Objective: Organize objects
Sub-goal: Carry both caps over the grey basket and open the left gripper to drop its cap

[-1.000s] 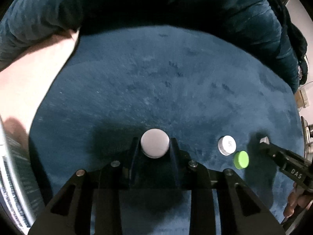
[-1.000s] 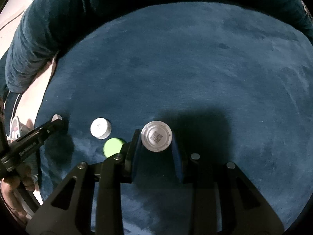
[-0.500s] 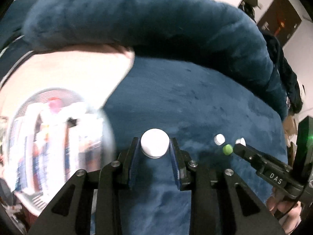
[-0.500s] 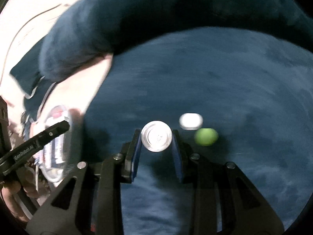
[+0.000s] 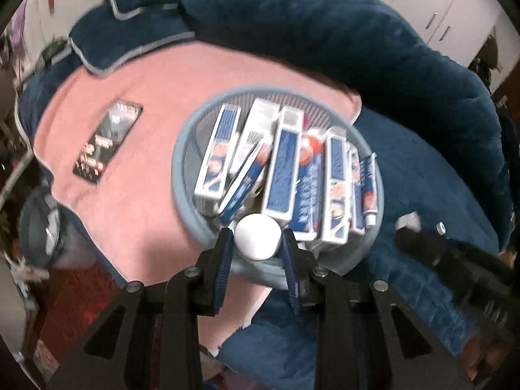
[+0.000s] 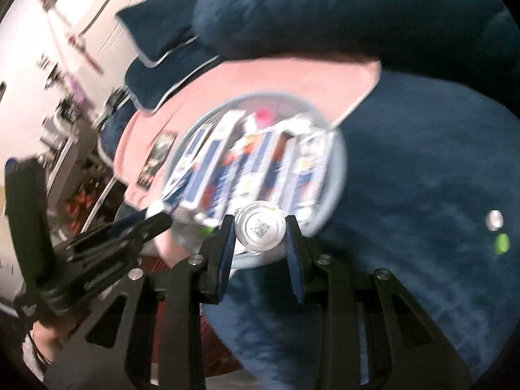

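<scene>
My left gripper (image 5: 258, 243) is shut on a white round jar (image 5: 258, 236) and holds it over the near rim of a round blue mesh basket (image 5: 182, 149) full of blue-and-white boxes and tubes. My right gripper (image 6: 260, 235) is shut on a clear round jar with a printed code on its end (image 6: 260, 230), also above the basket's near rim (image 6: 339, 175). The right gripper shows at the right of the left wrist view (image 5: 406, 224). The left gripper shows at the left of the right wrist view (image 6: 156, 219).
The basket stands on a pink towel (image 5: 136, 201) over a dark blue plush cushion (image 5: 422, 169). A dark flat card (image 5: 107, 141) lies on the towel. A white cap (image 6: 494, 220) and a green cap (image 6: 501, 243) lie on the blue plush. A thick blue bolster (image 5: 325, 32) rings the far side.
Both grippers have swung left from the bare blue plush to above the basket, each still holding its jar. The white and green caps are now far to the right.
</scene>
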### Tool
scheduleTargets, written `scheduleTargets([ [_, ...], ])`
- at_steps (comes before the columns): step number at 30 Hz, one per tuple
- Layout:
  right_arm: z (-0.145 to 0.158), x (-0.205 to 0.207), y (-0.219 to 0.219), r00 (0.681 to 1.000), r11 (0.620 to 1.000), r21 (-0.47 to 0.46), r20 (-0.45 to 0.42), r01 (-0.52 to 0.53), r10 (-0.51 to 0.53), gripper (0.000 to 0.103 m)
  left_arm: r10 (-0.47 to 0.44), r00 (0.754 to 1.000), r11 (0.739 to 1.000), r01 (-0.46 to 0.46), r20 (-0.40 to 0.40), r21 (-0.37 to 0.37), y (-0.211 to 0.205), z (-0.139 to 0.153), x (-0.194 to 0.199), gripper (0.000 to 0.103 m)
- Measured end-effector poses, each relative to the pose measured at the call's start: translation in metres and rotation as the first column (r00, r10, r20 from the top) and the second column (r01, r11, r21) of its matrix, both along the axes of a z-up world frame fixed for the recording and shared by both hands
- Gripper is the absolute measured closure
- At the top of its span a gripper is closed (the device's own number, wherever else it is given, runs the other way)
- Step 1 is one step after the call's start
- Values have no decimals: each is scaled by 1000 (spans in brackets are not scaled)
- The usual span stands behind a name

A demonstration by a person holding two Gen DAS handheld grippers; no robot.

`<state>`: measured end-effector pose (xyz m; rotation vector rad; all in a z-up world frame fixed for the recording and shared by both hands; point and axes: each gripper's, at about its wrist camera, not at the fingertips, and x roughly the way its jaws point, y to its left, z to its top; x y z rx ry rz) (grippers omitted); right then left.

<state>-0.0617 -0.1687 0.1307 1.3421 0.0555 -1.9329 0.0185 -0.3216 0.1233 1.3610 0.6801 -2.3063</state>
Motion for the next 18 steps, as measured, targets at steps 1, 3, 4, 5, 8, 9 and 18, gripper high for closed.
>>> scheduleTargets([
  [1, -5, 3, -7, 1000, 1000, 1, 13, -15, 15, 72, -3, 1000, 1000, 3, 2, 20, -1, -4, -1, 72],
  [3, -11, 13, -21, 998, 999, 1, 35, -43, 43, 72, -3, 1000, 1000, 3, 9, 24, 0, -8, -3, 72],
  [4, -14, 16, -26, 998, 999, 4, 42, -54, 54, 72, -4, 1000, 1000, 4, 11, 20, -2, -9, -5, 72],
  [5, -16, 19, -31, 997, 998, 11, 46, -67, 66, 72, -8, 1000, 1000, 7, 12, 18, -3, -9, -6, 72],
  [8, -21, 23, -40, 996, 996, 35, 44, -84, 82, 72, -2, 1000, 1000, 2, 24, 10, -3, -9, -6, 50],
  [9, -22, 23, -41, 996, 996, 38, 44, -85, 83, 72, 8, 1000, 1000, -8, 24, -2, -4, -7, -4, 45],
  [18, -18, 21, -52, 992, 993, 4, 46, -114, 114, 72, 128, 991, 986, -131, -31, -102, -19, 18, 20, 9],
])
